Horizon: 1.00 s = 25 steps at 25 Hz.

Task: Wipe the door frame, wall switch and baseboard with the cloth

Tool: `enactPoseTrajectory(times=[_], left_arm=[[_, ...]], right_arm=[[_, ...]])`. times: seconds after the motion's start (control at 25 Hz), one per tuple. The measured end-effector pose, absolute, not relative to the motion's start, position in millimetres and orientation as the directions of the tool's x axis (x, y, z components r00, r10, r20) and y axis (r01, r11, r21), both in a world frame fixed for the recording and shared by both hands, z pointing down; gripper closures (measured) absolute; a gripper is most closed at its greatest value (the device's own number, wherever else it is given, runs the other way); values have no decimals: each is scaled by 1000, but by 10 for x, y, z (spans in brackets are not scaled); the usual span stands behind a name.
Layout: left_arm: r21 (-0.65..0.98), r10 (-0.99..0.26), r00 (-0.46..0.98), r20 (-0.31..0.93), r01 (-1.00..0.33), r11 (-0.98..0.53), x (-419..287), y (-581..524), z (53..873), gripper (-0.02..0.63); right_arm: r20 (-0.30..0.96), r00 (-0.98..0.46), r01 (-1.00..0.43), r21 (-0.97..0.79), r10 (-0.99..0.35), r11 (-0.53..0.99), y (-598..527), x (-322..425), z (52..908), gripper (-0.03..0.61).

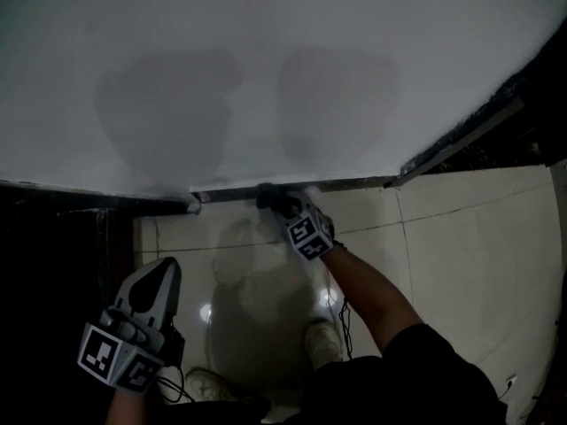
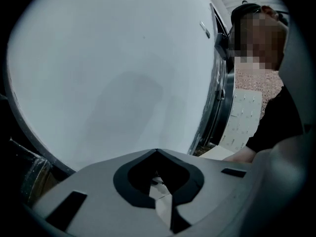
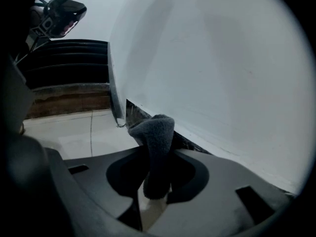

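A dark grey cloth sticks up from my right gripper, which is shut on it. In the head view the right gripper presses the cloth against the dark baseboard at the foot of the white wall. The same baseboard runs just behind the cloth in the right gripper view. My left gripper hangs low at the left, away from the wall, jaws together with nothing between them.
Pale floor tiles lie below the wall. A dark opening borders the wall's left end, and a metal track runs at the right. The person's shoes stand close behind the right gripper.
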State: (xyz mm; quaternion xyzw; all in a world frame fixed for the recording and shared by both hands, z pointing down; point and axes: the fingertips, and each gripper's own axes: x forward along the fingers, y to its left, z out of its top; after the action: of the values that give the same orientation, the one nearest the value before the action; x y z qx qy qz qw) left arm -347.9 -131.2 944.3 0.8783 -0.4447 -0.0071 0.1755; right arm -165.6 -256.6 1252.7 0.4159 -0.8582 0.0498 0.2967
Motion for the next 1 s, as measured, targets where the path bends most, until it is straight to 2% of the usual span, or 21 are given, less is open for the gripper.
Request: enactPoseTrajectory(times=[0.52, 1.0], left_arm=[[345, -765, 620, 172, -766, -543, -3372, -1444, 9605, 621], [303, -740, 639, 208, -762, -573, -3192, -1497, 9726, 621]], right_arm=[[554, -387, -802, 193, -737, 566, -2539, -948, 12463, 488], [560, -231, -895, 200, -796, 400, -2505, -21, 12526, 486]])
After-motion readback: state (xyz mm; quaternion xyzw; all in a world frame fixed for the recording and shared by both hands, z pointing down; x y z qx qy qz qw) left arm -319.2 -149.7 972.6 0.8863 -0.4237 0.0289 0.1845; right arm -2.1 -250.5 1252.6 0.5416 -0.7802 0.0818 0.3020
